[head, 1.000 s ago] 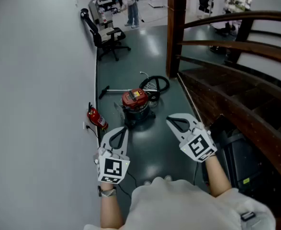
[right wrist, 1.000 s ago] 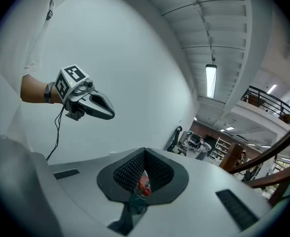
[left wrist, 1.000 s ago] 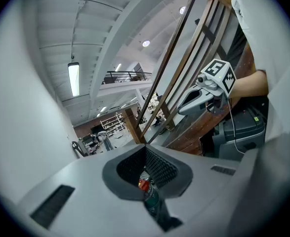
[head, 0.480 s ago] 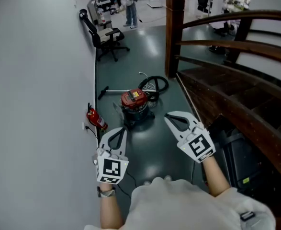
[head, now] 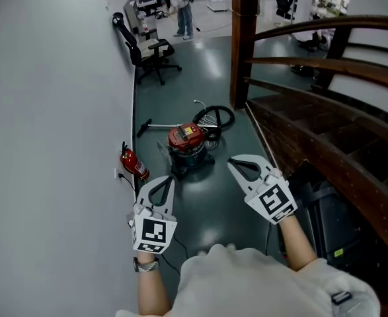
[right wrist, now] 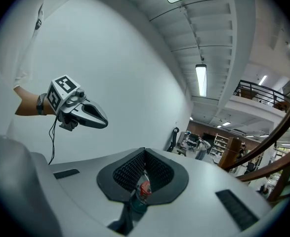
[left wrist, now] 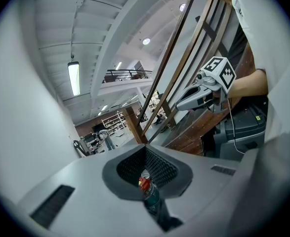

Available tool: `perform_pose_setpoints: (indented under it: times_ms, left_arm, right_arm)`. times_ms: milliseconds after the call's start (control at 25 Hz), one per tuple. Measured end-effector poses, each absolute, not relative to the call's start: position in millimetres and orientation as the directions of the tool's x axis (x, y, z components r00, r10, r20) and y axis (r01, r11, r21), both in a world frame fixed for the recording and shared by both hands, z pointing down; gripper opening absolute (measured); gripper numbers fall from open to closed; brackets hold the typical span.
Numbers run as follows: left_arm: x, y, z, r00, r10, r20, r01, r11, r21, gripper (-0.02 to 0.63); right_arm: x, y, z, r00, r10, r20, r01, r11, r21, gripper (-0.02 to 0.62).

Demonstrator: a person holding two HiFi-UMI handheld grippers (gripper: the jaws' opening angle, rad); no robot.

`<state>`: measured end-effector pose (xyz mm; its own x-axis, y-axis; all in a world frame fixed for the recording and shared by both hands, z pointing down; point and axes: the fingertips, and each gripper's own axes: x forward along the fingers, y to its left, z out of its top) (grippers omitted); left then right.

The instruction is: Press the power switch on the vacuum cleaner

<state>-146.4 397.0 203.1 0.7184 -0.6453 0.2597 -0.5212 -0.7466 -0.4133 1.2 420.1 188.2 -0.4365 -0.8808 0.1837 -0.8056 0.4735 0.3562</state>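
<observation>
Two closed, left tongs (head: 168,179), right tongs (head: 232,165), vacuum cleaner (head: 187,141), extinguisher (head: 133,163) head-view only

One vacuum cleaner (head: 188,144), one fire extinguisher (head: 133,163), one chair (head: 147,48), two claws (head: 168,179) (head: 234,165).

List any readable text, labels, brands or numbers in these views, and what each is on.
Nothing is legible in any view.
vacuum cleaner: pale label on the red top, too small to read.
fire extinguisher: any print is too small to read.
black unit: yellow sticker, too small to read.
Cubes on the left claw and right claw: square marker patterns only, no letters.
</observation>
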Motion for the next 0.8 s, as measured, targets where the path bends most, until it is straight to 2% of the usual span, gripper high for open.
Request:
perform_pose_setpoints:
  times_ms: [800]
  left_arm:
    - [-95, 404, 210, 0.688, -0.677, 0.260, -0.551, -0.722, -0.419, 0.000]
  right_arm:
    - [43, 423, 193, -0.484, -0.859, 0.165, -0.767, 0.508, 0.392, 0.028]
